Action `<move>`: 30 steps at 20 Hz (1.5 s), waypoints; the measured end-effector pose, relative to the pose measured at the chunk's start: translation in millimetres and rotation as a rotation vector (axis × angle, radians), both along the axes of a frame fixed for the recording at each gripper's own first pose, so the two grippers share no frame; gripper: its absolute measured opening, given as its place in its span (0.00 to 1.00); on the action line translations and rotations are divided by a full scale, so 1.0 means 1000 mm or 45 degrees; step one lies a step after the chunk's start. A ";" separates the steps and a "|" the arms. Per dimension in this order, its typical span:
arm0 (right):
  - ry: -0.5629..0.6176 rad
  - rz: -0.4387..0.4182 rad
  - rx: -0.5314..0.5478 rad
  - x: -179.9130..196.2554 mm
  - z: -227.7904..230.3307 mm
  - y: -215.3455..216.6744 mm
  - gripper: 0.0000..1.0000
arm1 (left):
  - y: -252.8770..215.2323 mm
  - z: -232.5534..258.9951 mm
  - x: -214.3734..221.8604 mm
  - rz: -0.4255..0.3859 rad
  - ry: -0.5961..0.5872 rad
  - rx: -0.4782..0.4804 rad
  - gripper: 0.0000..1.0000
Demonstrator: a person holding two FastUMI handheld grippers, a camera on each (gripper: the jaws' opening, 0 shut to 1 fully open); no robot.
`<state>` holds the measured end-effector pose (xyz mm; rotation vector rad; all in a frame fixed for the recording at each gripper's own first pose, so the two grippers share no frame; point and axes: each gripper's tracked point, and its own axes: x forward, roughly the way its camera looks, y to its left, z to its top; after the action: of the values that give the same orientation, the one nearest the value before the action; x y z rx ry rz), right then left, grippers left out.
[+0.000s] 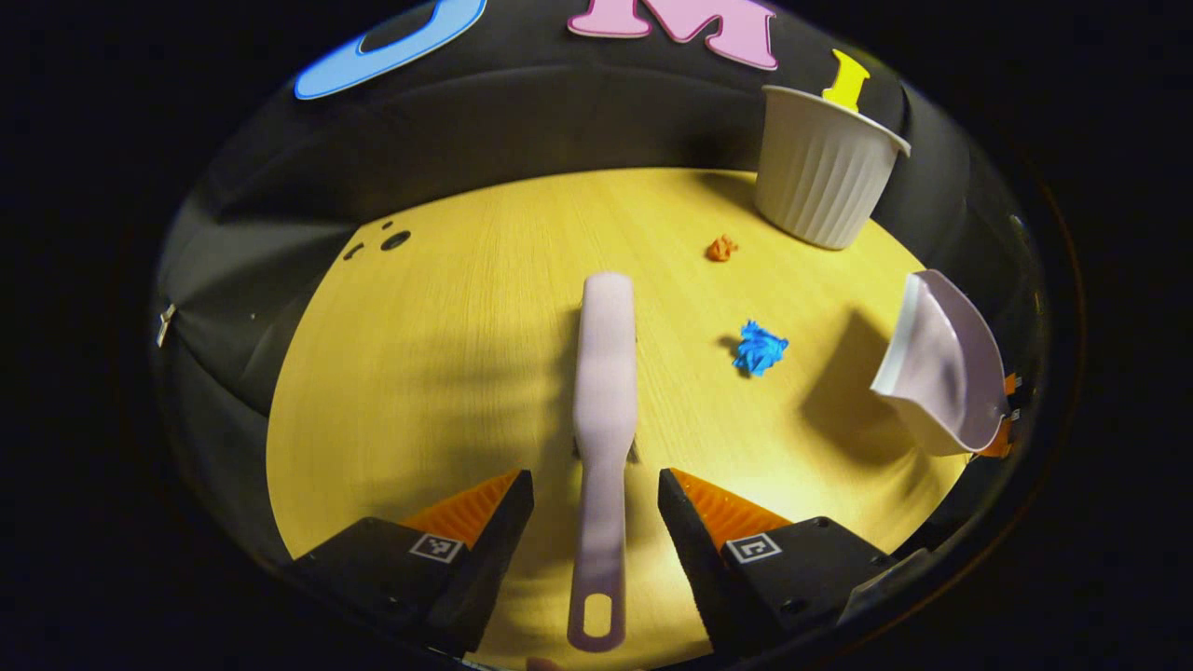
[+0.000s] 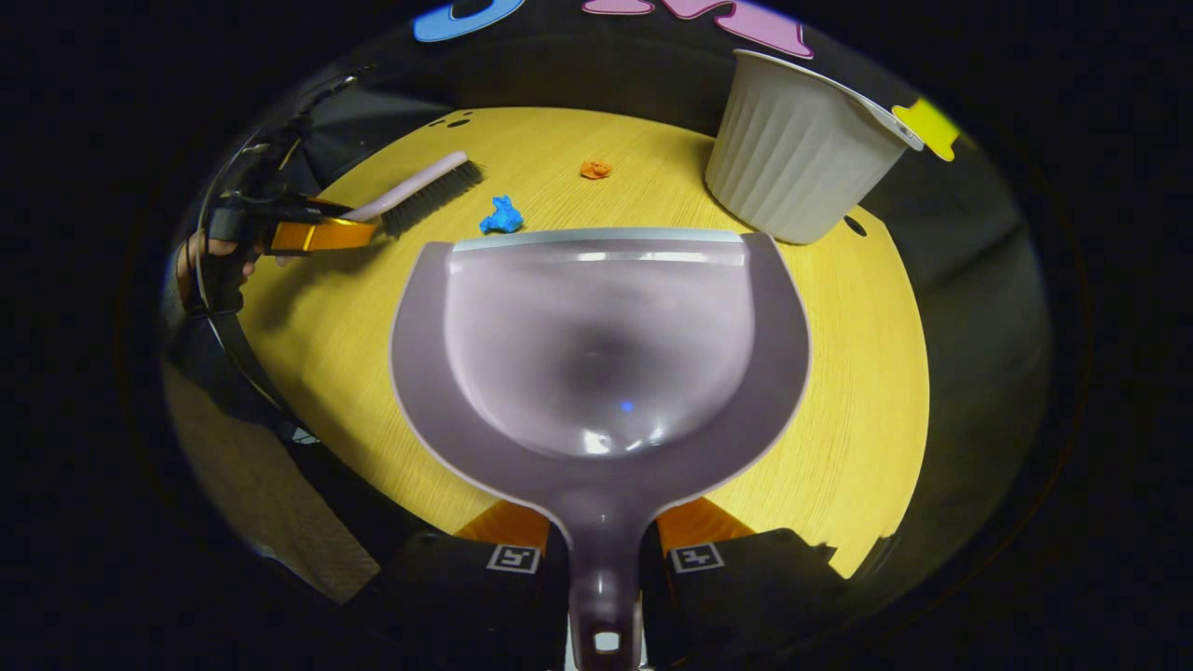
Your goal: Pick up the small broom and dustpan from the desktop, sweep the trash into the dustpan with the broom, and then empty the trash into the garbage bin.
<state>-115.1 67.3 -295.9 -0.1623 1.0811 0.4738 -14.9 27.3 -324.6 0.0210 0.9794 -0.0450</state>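
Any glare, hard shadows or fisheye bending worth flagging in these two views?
Left gripper view: dark shadow under the raised dustpan, another left of the broom; the table edge bows. Right gripper view: soft highlights inside the dustpan; the bin leans outward.

Pale wooden desk (image 1: 447, 354) against black cloth wall (image 1: 522, 121).

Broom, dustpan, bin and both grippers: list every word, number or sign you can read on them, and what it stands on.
No readable text on the broom, dustpan or garbage bin: all plain.
On the left gripper: square coded markers behind the fingers, a pattern with no letters or digits.
On the right gripper: the same kind of squares.
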 end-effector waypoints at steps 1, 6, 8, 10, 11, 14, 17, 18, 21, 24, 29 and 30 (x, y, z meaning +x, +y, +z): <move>0.003 -0.004 0.000 -0.002 -0.001 -0.001 0.36 | 0.001 -0.005 0.000 0.004 0.019 -0.011 0.87; 0.022 -0.016 -0.002 -0.007 -0.003 -0.003 0.36 | 0.000 -0.024 0.007 0.006 0.087 -0.016 0.81; 0.027 -0.012 -0.006 -0.009 -0.004 -0.003 0.36 | -0.003 -0.027 0.007 -0.006 0.108 -0.010 0.74; 0.034 -0.008 -0.004 -0.010 -0.004 -0.001 0.35 | -0.009 -0.026 0.014 -0.024 0.093 -0.004 0.62; 0.038 -0.003 -0.002 -0.011 -0.004 0.000 0.36 | -0.011 -0.029 0.015 -0.039 0.098 0.002 0.54; 0.055 0.022 -0.008 -0.013 -0.001 0.001 0.36 | -0.014 -0.026 0.019 -0.074 0.098 0.025 0.34; 0.099 0.061 -0.057 -0.013 -0.004 0.003 0.36 | -0.012 -0.022 0.028 -0.120 0.072 0.090 0.30; 0.118 0.077 -0.073 -0.012 -0.005 0.005 0.36 | -0.013 -0.018 0.034 -0.137 0.046 0.093 0.32; 0.165 0.121 -0.110 -0.009 -0.007 0.011 0.36 | -0.020 -0.009 0.056 -0.178 0.004 0.070 0.29; 0.228 0.125 -0.118 -0.004 -0.011 0.018 0.35 | -0.026 -0.005 0.080 -0.215 -0.009 0.050 0.31; 0.320 0.114 -0.149 0.004 -0.022 0.027 0.36 | -0.041 0.005 0.128 -0.308 -0.074 0.040 0.28; 0.326 0.106 -0.137 0.007 -0.022 0.031 0.36 | -0.044 0.006 0.137 -0.330 -0.079 0.040 0.28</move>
<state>-108.6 98.0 -317.9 -0.2469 1.3553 0.5209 122.0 -16.4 -318.6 0.1769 0.9106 -0.2655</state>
